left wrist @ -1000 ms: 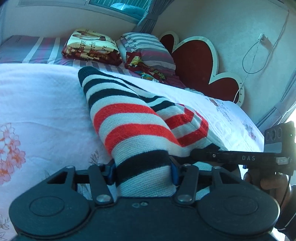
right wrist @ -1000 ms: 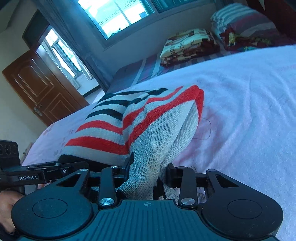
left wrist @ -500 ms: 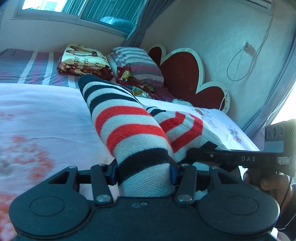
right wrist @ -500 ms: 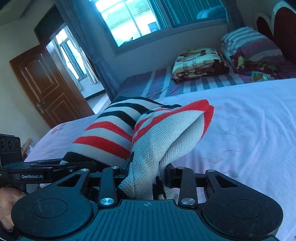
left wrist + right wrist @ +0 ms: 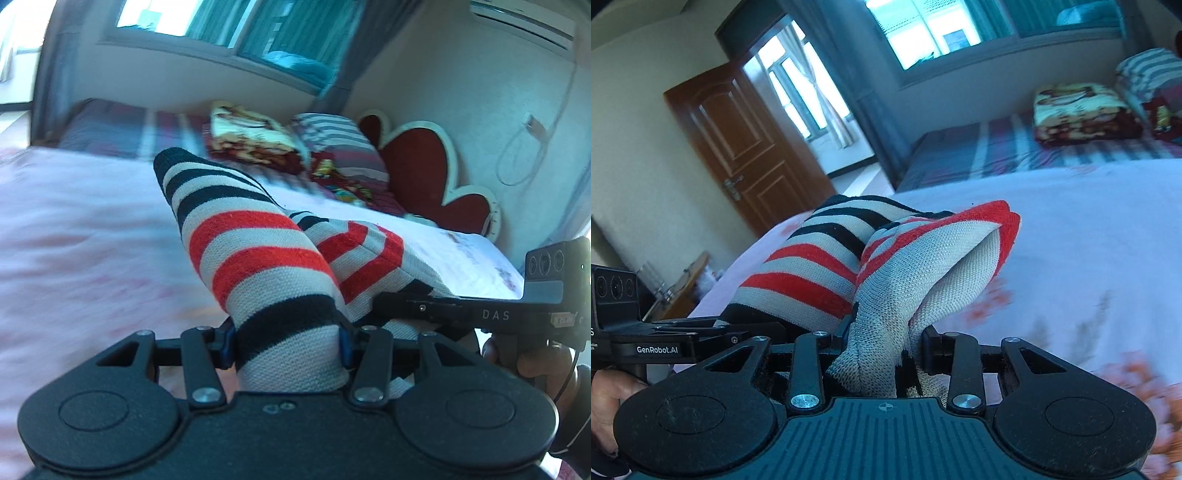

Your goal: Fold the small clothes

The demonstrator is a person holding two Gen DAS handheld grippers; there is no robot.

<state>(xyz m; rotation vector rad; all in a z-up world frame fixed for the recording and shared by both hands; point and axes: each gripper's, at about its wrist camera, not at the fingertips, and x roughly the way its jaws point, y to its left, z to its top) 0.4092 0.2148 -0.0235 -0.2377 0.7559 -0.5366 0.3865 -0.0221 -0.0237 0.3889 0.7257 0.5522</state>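
Observation:
A small knitted garment (image 5: 255,251) with black, red and pale grey stripes hangs bunched above the pink bedspread. My left gripper (image 5: 286,341) is shut on a thick roll of it, the fabric filling the gap between the pads. My right gripper (image 5: 882,343) is shut on another bunched part of the same garment (image 5: 923,266), whose red-edged fold stands up in front of it. Each gripper shows in the other's view: the right one (image 5: 480,314) at the right, the left one (image 5: 665,343) at the lower left, both held by hands.
The pink flowered bedspread (image 5: 1089,229) spreads under and around the garment. Folded blankets (image 5: 255,144) and striped pillows (image 5: 340,147) lie at the bed's head by a red heart-shaped headboard (image 5: 417,173). A brown door (image 5: 738,147) stands open beyond the bed's left side.
Both grippers have swept across the bed together and a little upward, carrying the striped garment. More of the window, wall and door shows now, and the background is blurred.

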